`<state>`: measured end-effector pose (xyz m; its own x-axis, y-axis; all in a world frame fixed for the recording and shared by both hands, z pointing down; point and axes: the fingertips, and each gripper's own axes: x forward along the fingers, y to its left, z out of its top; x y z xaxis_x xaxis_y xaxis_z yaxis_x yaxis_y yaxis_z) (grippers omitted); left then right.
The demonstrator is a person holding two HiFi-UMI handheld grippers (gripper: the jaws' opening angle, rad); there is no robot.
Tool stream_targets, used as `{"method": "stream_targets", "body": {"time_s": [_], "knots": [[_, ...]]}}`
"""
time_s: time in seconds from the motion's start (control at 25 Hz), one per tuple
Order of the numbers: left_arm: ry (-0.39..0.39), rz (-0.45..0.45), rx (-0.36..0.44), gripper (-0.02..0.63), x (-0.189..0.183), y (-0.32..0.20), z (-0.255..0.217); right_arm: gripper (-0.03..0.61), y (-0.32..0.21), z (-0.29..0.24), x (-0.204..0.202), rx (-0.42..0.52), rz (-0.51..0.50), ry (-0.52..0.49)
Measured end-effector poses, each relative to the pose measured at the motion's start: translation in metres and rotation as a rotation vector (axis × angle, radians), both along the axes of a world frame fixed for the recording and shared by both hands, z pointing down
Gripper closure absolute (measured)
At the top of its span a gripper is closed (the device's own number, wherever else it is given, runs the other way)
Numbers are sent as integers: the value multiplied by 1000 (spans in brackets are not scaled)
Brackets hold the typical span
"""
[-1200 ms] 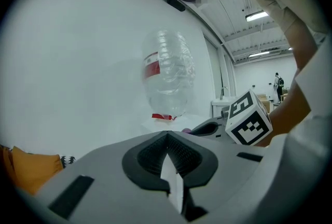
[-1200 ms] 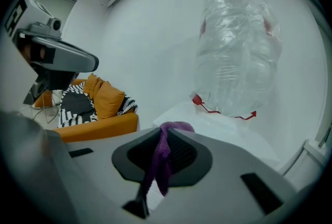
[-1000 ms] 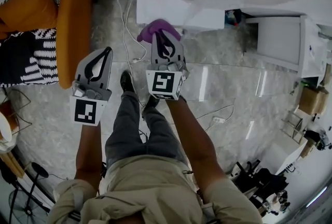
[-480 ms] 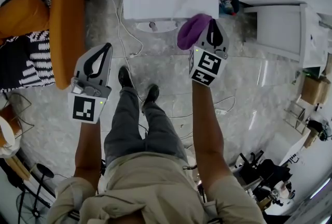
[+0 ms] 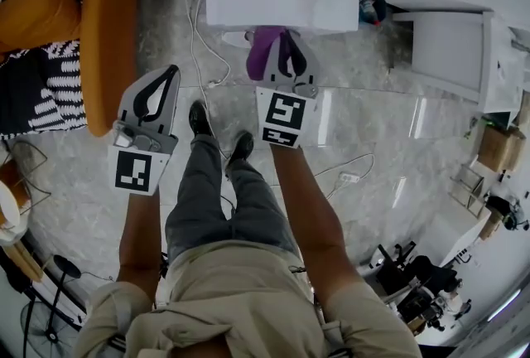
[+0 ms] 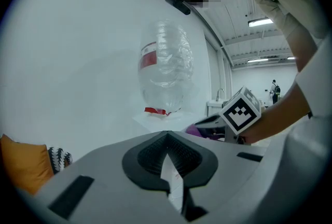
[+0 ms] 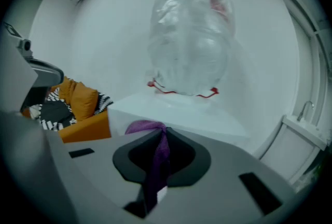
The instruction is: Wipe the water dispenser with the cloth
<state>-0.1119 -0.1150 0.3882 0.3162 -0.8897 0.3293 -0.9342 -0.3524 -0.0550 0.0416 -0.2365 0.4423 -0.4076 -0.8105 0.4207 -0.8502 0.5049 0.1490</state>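
Note:
The water dispenser is a white box against the wall, with a clear bottle upside down on top. A purple cloth is pinched in my right gripper, which is shut on it at the dispenser's front edge. In the right gripper view the cloth bunches out past the jaws, just short of the white top. My left gripper hangs shut and empty over the floor, left of the dispenser. In its own view the left gripper points toward the bottle.
An orange sofa with striped cushions stands to the left. White cables trail across the marble floor below the dispenser. A white cabinet stands to the right. The person's shoes are between the grippers.
The right gripper with the cloth swung right along the dispenser's front, then came back left to the middle. The left gripper has barely moved.

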Motion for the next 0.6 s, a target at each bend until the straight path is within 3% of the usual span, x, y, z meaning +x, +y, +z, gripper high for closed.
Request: {"method": "stream_targets", "body": {"time_s": [0.08,0.2,0.4,0.6], "knots": [[-4,-4,8,598,-5,3,0,541,14,4,-36,-18,-66,-23],[-4,-15,10,598,-11,7,0,541,20,5,-57,-32,-79,-52],[4,-19,3,598,-15,9,4,541,17,5,-48,-27,-67,-45],[3,20,9,598,1,4,4,541,0,4,-7,-5,5,-36]]}}
